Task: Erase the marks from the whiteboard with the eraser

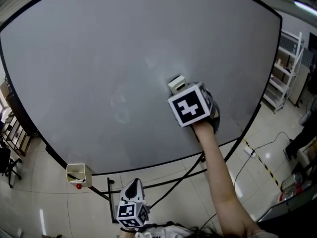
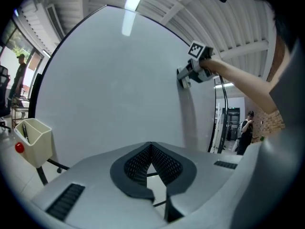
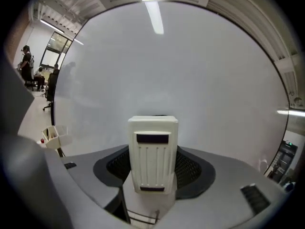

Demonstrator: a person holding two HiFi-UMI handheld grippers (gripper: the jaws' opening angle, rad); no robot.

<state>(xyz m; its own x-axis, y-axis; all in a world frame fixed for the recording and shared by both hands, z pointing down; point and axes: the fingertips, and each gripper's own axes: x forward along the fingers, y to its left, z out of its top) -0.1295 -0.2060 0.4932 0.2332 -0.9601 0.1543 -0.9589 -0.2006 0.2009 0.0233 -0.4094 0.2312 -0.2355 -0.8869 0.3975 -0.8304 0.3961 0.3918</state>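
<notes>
Eraser (image 3: 152,154) pinched in right gripper (image 1: 181,90), its far end against the whiteboard (image 1: 99,58). Left gripper (image 2: 151,159) low below the board, jaws pressed together, nothing between.

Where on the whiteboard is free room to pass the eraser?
The whiteboard is bare left of and above the eraser held in the right gripper, out to its edges. Only the lower left edge is crowded, by the pen holder. The shut left gripper hangs below the board.
</notes>
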